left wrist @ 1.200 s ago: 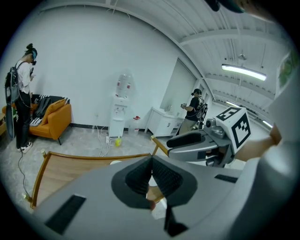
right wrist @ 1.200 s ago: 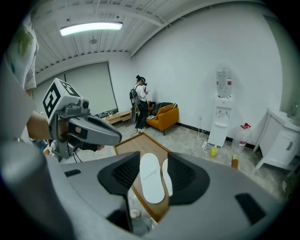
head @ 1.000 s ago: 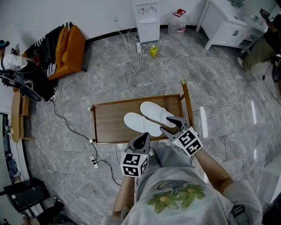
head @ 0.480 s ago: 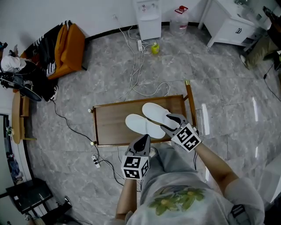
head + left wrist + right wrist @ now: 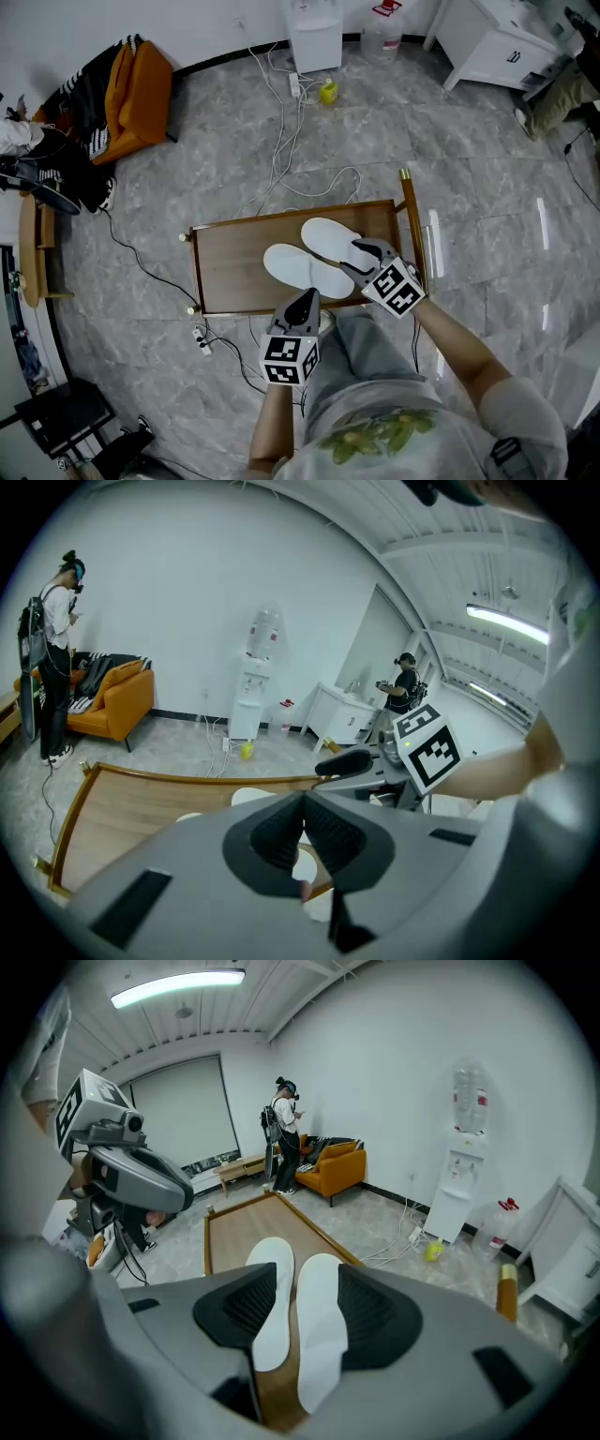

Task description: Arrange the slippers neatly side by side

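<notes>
Approach step: the right tool (image 5: 360, 260), jaws spread and empty, hangs over the heels of the white slippers (image 5: 298, 267) at the table's (image 5: 234, 255) right end. The left tool (image 5: 305, 302) is closed. Next, it looks like nudging them parallel.

Two plain white slippers are laid flat toward the right end of the wooden worktop (image 5: 234, 267). The near slipper (image 5: 298, 267) is set just beside the far slipper (image 5: 330, 240), angled alike and slightly staggered.
</notes>
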`<state>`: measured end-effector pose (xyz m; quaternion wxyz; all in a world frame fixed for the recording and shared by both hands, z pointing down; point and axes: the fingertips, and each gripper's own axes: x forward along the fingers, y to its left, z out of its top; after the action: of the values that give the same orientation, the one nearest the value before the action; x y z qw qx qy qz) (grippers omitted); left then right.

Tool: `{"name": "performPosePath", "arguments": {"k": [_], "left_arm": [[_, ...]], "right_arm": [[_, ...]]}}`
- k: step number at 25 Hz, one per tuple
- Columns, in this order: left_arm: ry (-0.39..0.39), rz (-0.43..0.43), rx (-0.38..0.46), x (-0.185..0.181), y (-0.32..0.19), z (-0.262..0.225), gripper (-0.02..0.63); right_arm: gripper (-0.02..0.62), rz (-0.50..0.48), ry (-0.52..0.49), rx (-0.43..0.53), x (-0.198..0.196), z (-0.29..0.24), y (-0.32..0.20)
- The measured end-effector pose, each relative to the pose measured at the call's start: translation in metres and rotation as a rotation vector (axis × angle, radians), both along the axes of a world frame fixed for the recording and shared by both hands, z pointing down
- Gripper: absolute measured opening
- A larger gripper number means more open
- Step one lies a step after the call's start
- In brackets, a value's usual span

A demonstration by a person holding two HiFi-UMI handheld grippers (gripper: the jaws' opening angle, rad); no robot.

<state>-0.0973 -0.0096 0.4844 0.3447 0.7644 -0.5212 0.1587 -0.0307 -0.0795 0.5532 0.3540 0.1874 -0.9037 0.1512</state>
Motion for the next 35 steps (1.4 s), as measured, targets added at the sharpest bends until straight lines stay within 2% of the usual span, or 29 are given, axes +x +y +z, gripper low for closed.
{"name": "performPosePath", "arguments": {"k": [9, 16, 27, 29, 35], "left_arm": [[0.001, -0.032, -0.032, -0.012, -0.008, 0.035, 0.014], [0.001, -0.018, -0.047, -0.004, -0.007, 0.057, 0.015], [0.002, -0.009, -0.058, -0.001, -0.015, 0.075, 0.014], [0.002, -0.009, -0.064, -0.002, -0.013, 0.078, 0.015], [0.001, -0.017, -0.083, -0.005, -0.01, 0.086, 0.015]], "right_arm": [[0.198, -0.02, 0.046, -0.019, -0.006, 0.045, -0.013], [0.233, -0.065, 0.109, -0.035, -0.003, 0.08, -0.012], [0.236, -0.096, 0.188, -0.01, -0.005, 0.112, -0.017], [0.23, -0.092, 0.207, -0.012, -0.005, 0.118, -0.017], [0.14, -0.036, 0.192, -0.043, -0.004, 0.126, -0.019]]}}
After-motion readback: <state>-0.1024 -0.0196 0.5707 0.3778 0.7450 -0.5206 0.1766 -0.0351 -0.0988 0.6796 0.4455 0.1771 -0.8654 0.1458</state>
